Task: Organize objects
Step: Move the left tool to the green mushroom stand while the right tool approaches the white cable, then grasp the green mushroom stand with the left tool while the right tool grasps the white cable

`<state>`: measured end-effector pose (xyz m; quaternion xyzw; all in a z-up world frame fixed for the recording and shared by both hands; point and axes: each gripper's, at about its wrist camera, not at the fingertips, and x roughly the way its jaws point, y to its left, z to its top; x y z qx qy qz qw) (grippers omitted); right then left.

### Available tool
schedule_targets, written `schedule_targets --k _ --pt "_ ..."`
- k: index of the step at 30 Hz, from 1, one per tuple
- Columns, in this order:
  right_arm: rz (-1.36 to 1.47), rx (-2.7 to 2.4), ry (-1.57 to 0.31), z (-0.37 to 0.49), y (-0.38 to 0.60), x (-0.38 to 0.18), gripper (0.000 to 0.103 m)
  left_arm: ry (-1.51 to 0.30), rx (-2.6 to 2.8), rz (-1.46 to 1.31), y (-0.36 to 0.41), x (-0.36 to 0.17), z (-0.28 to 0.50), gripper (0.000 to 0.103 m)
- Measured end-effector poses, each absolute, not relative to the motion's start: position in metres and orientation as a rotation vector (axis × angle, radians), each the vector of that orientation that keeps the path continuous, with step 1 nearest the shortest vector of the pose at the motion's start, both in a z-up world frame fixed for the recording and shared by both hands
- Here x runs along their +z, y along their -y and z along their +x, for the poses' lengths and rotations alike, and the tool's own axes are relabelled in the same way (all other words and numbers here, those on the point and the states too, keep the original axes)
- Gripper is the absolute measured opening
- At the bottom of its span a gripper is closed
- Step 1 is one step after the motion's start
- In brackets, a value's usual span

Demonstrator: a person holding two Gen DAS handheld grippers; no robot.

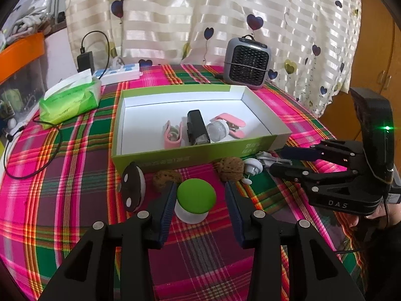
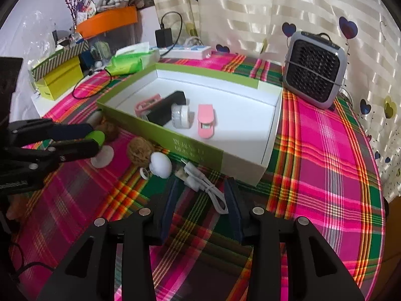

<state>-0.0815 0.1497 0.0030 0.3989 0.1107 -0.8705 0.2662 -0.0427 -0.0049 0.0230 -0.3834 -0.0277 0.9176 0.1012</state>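
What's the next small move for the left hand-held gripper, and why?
Probably close it. The left hand-held gripper is open with the green mushroom toy standing upright between its fingers, one pad near the cap and the other apart from it. The toy stands on the tablecloth in front of the green box, which already holds several items.

Bright indoor light, fisheye-warped dark corners
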Motion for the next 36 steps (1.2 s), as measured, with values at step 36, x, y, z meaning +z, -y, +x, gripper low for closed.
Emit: schedule_targets --k 36 --pt "1.048 -2.327 -0.35 -0.069 -0.14 0.006 0.01 0.088 2.679 -1.158 0.003 0.013 -0.044 0.015"
